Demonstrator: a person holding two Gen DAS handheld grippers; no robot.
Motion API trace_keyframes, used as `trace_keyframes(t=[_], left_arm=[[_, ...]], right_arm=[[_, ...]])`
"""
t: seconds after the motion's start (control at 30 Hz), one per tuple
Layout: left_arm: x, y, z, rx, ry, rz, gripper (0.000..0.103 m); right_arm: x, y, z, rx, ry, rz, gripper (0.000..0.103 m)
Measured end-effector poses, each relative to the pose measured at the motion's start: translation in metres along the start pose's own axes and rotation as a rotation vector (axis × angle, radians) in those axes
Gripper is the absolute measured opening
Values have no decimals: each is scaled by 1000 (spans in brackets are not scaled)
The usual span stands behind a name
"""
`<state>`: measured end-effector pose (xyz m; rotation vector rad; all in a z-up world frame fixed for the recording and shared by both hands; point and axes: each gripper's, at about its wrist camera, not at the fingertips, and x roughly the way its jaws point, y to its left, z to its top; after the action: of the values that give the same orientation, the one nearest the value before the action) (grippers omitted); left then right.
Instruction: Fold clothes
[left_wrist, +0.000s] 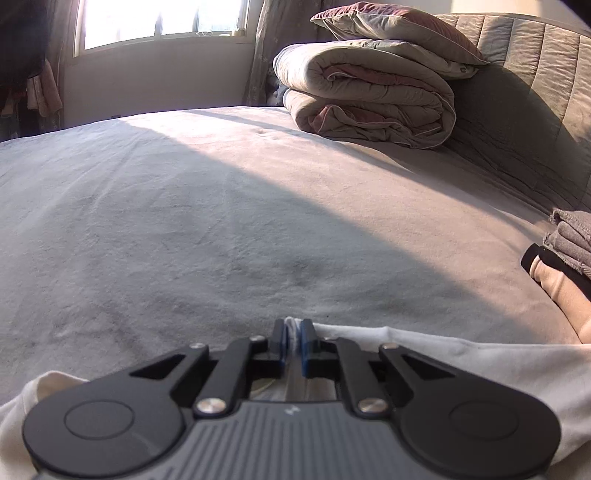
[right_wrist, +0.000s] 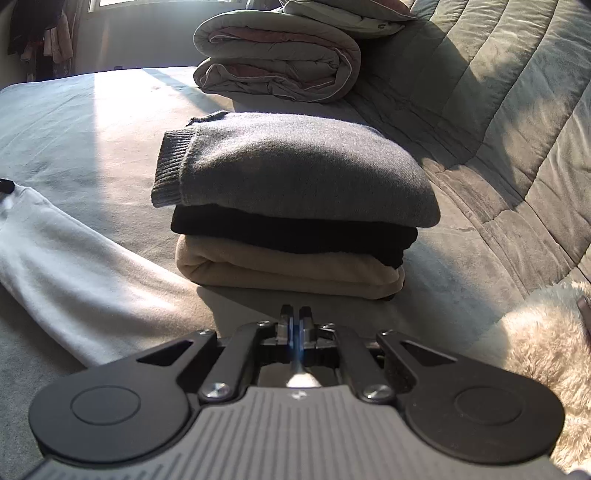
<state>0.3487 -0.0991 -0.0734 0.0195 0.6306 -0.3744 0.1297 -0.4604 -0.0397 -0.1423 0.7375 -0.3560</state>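
The white garment (left_wrist: 461, 354) is seen spread low across the bed (left_wrist: 221, 221), soft and a little creased, with one long part stretched out flat on the grey cover in the right wrist view (right_wrist: 85, 273). Its top edge is bunched up into a small fold right at the left gripper (left_wrist: 294, 332). That fold is pinched between the two blue pads (left_wrist: 306, 345), which are squeezed nearly together with only the thin cloth between them. More white cloth is seen under and on both sides of this gripper.

Farther right, a neat stack is seen on the bed: a grey sweater (right_wrist: 295, 166) on top, a black piece (right_wrist: 295, 232) in the middle and a tan piece (right_wrist: 288, 269) at the bottom. The stack lies just beside the white garment. The right gripper (right_wrist: 295, 325) is held just in front of the stack, above the bed. Its fingers are pressed tight together. A bit of pale cloth can be seen behind the pads, but whether it is being held cannot be told.

A rolled quilt (right_wrist: 280, 62) is seen far back by the headboard (right_wrist: 498, 110). A fluffy cream thing (right_wrist: 546, 339) is seen at the right edge.
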Motion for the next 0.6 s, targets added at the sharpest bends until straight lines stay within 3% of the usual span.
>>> trace_keyframes(t=[0.13, 0.23, 0.3, 0.37, 0.4, 0.47, 0.6], left_arm=[[11, -4, -6, -12, 10, 47, 8], [12, -10, -4, 5, 18, 76, 12], [9, -12, -1, 0, 19, 92, 21], [0, -14, -1, -13, 6, 86, 35], [-6, -15, -1, -22, -3, 79, 36], [-16, -19, -3, -28, -11, 59, 37], [-35, -27, -11, -42, -3, -11, 36]], right_arm=[[16, -5, 1, -6, 11, -45, 2], [24, -20, -1, 76, 59, 6, 2], [19, -33, -2, 145, 62, 36, 2], [14, -47, -4, 213, 66, 67, 19], [11, -53, -4, 247, 68, 82, 24], [6, -66, -5, 315, 72, 112, 52], [-2, -80, -14, 426, 110, 171, 53]])
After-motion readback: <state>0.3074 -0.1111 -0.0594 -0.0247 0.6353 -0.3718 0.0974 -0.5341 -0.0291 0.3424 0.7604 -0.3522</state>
